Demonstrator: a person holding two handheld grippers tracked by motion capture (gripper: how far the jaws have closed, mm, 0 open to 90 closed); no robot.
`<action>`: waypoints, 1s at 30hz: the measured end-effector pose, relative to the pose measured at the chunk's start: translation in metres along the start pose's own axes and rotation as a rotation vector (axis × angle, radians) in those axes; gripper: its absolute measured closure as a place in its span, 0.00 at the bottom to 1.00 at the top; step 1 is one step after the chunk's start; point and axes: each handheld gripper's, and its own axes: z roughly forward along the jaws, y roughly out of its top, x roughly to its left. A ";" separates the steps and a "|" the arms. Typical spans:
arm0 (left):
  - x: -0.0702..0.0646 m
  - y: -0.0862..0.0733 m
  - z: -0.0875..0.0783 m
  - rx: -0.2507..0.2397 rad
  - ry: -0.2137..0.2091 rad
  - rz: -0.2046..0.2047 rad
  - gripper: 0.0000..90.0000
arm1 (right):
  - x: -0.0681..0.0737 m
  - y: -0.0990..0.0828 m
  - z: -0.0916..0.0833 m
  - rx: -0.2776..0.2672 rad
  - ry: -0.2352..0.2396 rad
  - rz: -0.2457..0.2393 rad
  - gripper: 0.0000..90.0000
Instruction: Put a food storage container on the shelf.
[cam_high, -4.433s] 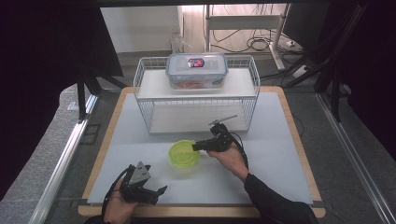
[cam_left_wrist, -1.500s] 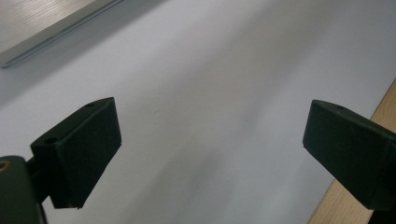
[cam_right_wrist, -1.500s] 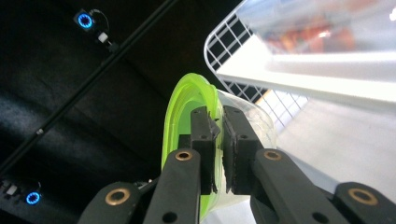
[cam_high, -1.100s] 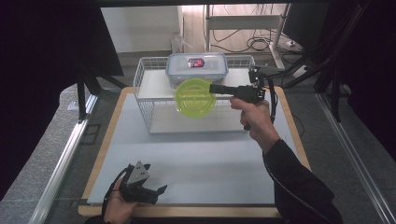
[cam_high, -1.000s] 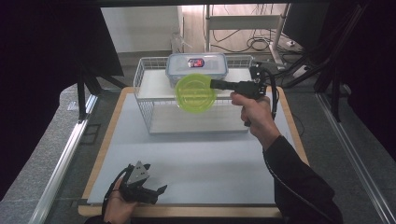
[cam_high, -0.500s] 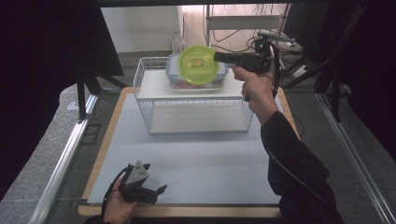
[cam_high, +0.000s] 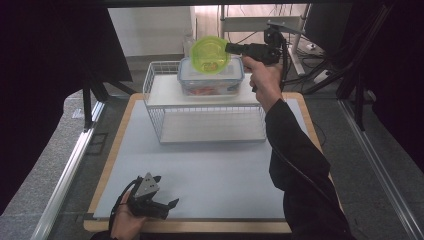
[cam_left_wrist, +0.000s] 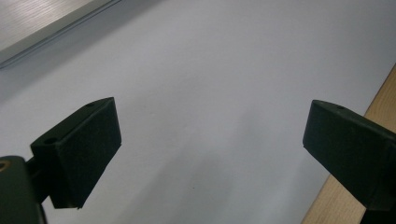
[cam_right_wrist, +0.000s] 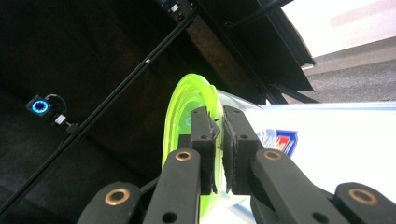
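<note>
Two grippers share the high view: the right gripper (cam_high: 229, 48), held out at arm's length and pointing level to its left, clamps the rim of a lime-green plastic bowl (cam_high: 210, 54). Tipped on edge, the bowl shows its open face to the camera and hangs just beyond the jaw tips, above the lid of a clear food container (cam_high: 211, 77) on top of a white wire rack (cam_high: 205, 117). The left gripper (cam_high: 167, 205) rests low on the pale table mat (cam_high: 210, 175).

From the left gripper view, its jaws stand wide apart over the bare mat.

From the right gripper view, both jaws pinch the bowl's (cam_right_wrist: 187, 121) rim, the bowl standing edge-on straight ahead.
</note>
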 end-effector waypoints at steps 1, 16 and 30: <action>0.000 0.000 0.000 0.001 -0.001 0.000 0.05 | -0.001 0.001 0.003 0.000 -0.006 0.000 0.94; -0.001 0.000 0.001 0.003 -0.013 0.001 0.05 | -0.009 0.015 0.020 -0.001 -0.153 -0.005 0.86; -0.001 -0.001 0.002 0.014 -0.017 0.000 0.05 | -0.017 0.013 0.022 0.024 -0.157 0.022 0.79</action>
